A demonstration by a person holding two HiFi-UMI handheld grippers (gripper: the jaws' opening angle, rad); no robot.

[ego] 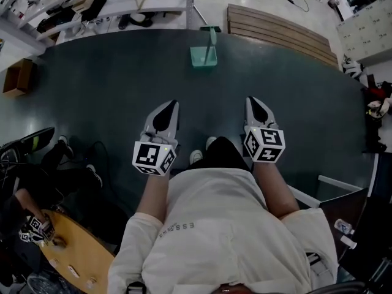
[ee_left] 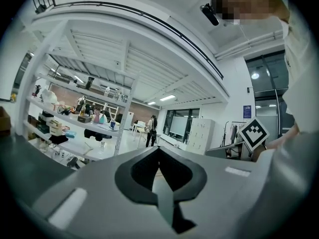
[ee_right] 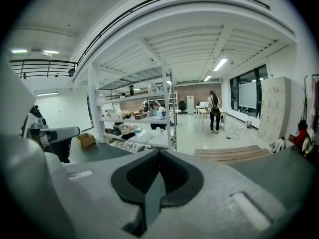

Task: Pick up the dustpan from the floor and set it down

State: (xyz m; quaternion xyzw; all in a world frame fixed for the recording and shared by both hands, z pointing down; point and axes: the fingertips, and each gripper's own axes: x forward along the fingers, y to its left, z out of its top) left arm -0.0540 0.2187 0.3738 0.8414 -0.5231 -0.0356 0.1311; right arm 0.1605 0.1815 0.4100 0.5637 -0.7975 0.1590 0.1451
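In the head view a teal dustpan [ego: 203,56] stands on the dark floor mat [ego: 110,84] with its handle [ego: 212,35] upright, well ahead of both grippers. My left gripper [ego: 173,103] hangs left of the dustpan's line and far short of it, jaws together and empty. My right gripper [ego: 251,100] is level with it on the right, also shut and empty. In the left gripper view the left gripper [ee_left: 158,148] has its tips meeting with nothing between them. The right gripper [ee_right: 158,151] looks the same in the right gripper view. Neither gripper view shows the dustpan.
A slatted wooden pallet [ego: 282,30] lies beyond the mat at the far right. White shelving [ego: 92,5] full of items stands at the far left, with a cardboard box [ego: 18,77] beside the mat. A round wooden table [ego: 79,259] and another person's legs [ego: 67,161] are at my near left.
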